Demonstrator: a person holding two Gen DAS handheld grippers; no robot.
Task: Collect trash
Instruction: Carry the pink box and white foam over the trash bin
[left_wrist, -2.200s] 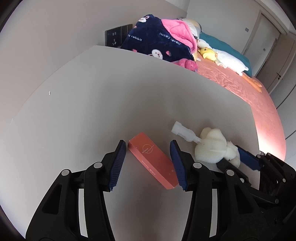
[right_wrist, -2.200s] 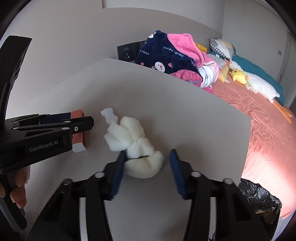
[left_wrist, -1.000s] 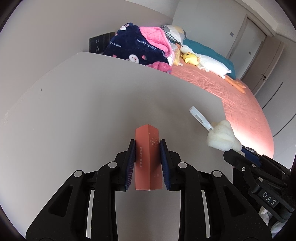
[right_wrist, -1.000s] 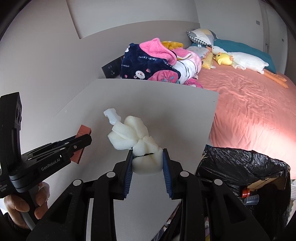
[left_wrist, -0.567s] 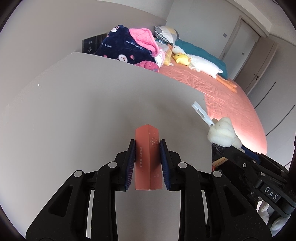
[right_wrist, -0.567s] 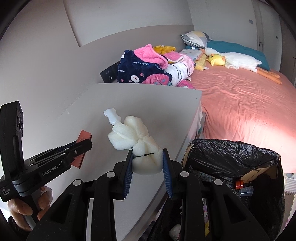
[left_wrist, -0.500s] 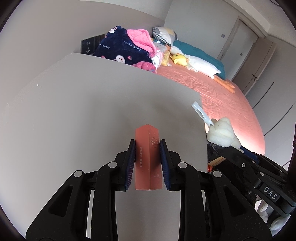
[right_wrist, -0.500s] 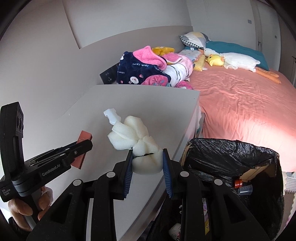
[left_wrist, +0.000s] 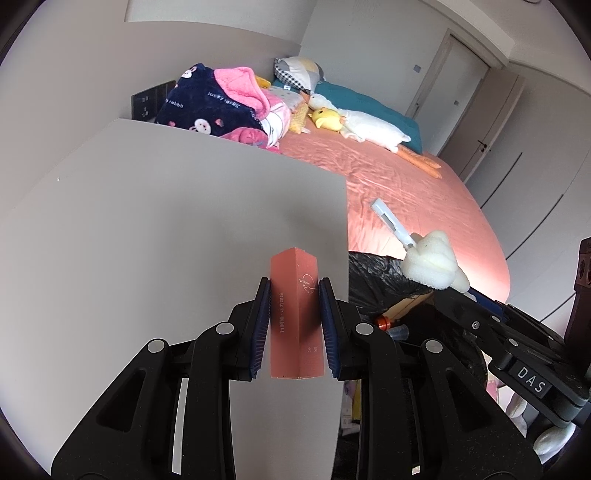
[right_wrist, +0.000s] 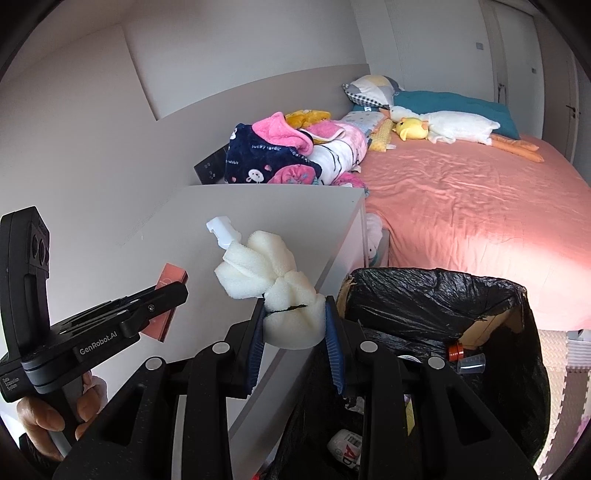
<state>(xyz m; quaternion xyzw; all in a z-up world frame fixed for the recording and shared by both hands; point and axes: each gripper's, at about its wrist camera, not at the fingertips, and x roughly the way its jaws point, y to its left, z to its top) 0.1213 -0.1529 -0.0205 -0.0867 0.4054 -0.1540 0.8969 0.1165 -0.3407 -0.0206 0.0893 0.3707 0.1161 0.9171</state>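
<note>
Here the left hand-held gripper (left_wrist: 295, 314) is pinching a salmon-pink box (left_wrist: 295, 314) upright between its blue pads, above the near corner of the grey tabletop (left_wrist: 166, 229). The right hand-held gripper (right_wrist: 294, 321) is clamped on a white sponge brush (right_wrist: 280, 291), squeezing the lower foam lobe; its white plastic handle (right_wrist: 221, 227) sticks up and away to the left. In the right wrist view the sponge hangs over the tabletop's edge, just beside the rim of a bin lined with a black bag (right_wrist: 424, 295). Inside the bin lie a small clear cup (right_wrist: 471, 360), an orange cap (right_wrist: 453, 350) and other scraps. A person's fingers (right_wrist: 40, 417) wrap the left tool's grip. Beyond the tabletop stretches a bed (right_wrist: 461, 206) with a pink sheet, a heap of blankets (right_wrist: 280, 151) and a plush goose (right_wrist: 454, 127).
</note>
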